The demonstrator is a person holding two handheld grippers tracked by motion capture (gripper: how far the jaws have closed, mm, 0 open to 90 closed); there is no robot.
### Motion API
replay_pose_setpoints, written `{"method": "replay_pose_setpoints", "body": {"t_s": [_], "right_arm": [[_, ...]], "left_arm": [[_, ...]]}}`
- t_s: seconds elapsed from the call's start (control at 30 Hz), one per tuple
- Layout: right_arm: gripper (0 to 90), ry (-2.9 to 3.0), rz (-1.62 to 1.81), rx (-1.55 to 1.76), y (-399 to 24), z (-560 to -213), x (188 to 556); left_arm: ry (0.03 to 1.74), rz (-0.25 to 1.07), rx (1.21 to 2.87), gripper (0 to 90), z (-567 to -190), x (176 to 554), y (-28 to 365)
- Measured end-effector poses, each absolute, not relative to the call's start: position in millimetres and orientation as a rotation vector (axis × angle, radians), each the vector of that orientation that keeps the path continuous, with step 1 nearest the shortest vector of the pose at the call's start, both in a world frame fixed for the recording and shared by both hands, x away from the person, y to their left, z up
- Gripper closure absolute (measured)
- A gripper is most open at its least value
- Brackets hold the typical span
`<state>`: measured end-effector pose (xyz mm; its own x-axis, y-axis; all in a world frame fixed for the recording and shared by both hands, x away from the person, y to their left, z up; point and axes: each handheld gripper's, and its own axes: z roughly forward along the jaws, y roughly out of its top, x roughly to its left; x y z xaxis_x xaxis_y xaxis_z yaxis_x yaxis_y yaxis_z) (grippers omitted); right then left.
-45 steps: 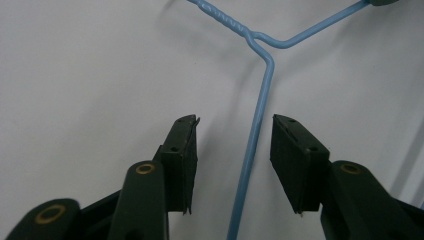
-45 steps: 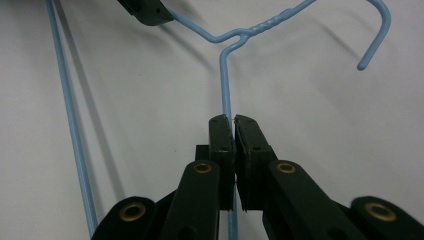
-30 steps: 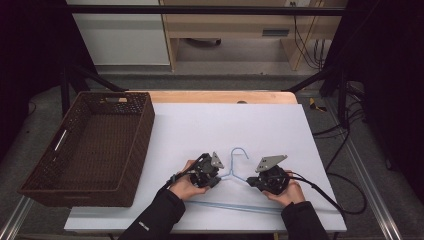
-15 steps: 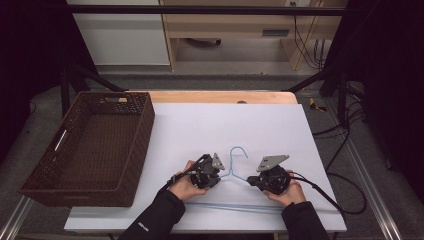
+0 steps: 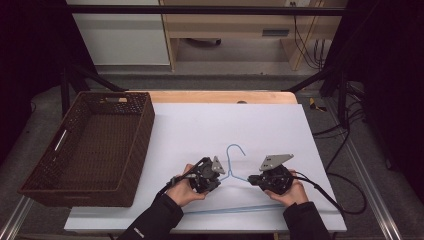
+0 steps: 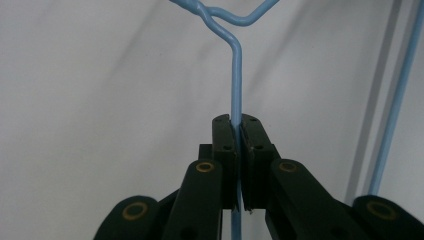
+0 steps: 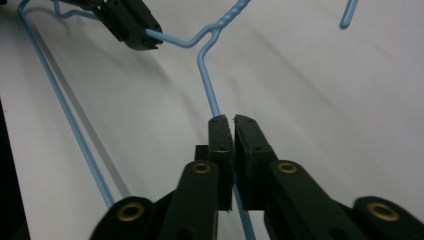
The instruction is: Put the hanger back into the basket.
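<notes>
Thin light-blue wire hanger point(image 5: 231, 170) lies flat on white table point(image 5: 200, 130). Left gripper point(image 6: 236, 131) and right gripper point(image 7: 229, 131) each clamped on one sloping shoulder wire.

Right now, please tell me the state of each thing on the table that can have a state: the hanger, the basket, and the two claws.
Blue wire hanger: lying on the white table cover, held on both shoulders.
Wicker basket: upright at the table's left, empty.
Left claw: shut on the hanger's wire.
Right claw: shut on the hanger's wire.
</notes>
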<state>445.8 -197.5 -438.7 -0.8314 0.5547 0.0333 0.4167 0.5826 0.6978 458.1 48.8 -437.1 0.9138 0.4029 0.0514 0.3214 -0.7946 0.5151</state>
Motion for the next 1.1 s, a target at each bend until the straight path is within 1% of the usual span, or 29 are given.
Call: {"method": "replay_pose_setpoints", "body": {"t_s": [0.07,0.13,0.27,0.57,0.6,0.63,0.67,0.77,0.93,1.1], "right_arm": [[88.0,2.615,1.122,0.819,-199.3,-435.5,445.1],[85.4,2.594,1.170,0.828,-201.5,-429.7,442.7],[83.5,2.560,1.222,0.824,-206.7,-423.2,441.1],[63.8,2.380,1.283,0.923,-219.6,-409.6,437.3],[63.8,2.380,1.283,0.923,-219.6,-409.6,437.3],[59.1,2.335,1.299,0.940,-221.9,-407.3,436.6],[56.6,2.314,1.311,0.948,-223.5,-405.5,435.7],[51.6,2.274,1.332,0.972,-227.7,-401.6,434.1],[38.1,2.189,1.353,1.043,-238.8,-397.1,432.3],[27.5,2.107,1.377,1.105,-250.2,-395.8,432.4]], "left_arm": [[0.531,0.217,2.554,86.9,-435.5,455.2,49.6],[0.540,0.205,2.545,86.9,-433.3,452.9,50.6],[0.551,0.217,2.515,87.0,-429.3,448.7,51.7],[0.593,0.264,2.433,87.1,-410.6,440.6,63.9],[0.593,0.264,2.433,87.1,-410.6,440.6,63.9],[0.602,0.276,2.416,87.1,-406.3,438.7,67.9],[0.604,0.287,2.411,87.1,-404.5,438.0,69.5],[0.616,0.298,2.396,87.1,-400.6,437.0,74.3],[0.648,0.328,2.357,87.1,-394.0,436.5,84.4],[0.683,0.348,2.332,87.1,-390.1,438.9,91.2]]}}
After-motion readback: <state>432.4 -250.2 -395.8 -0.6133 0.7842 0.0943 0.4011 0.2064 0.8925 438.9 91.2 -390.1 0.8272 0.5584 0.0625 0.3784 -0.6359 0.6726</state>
